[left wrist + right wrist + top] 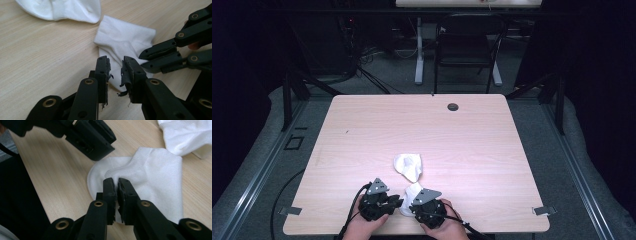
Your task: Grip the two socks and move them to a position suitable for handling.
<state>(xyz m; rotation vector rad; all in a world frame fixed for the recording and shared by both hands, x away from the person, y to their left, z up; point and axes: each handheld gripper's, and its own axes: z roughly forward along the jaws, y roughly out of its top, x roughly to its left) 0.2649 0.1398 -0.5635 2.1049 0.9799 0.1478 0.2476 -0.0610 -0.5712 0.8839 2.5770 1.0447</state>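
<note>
Two grippers working on a white sock at the near edge of the wooden surface [362,125]

The right gripper [117,182] is pinching a fold of the near sock [155,170], its jaws closed on the fabric close to the sock's curved end; the left gripper [115,62] is hovering just above the same sock [125,35], its jaws standing slightly apart with a narrow gap and nothing between them; in the high view the sock [413,190] is lying between the two grippers near the person's edge; a second white sock [408,166] is lying crumpled just beyond it, toward the middle of the surface; both hands are coming in from the bottom edge.
</note>
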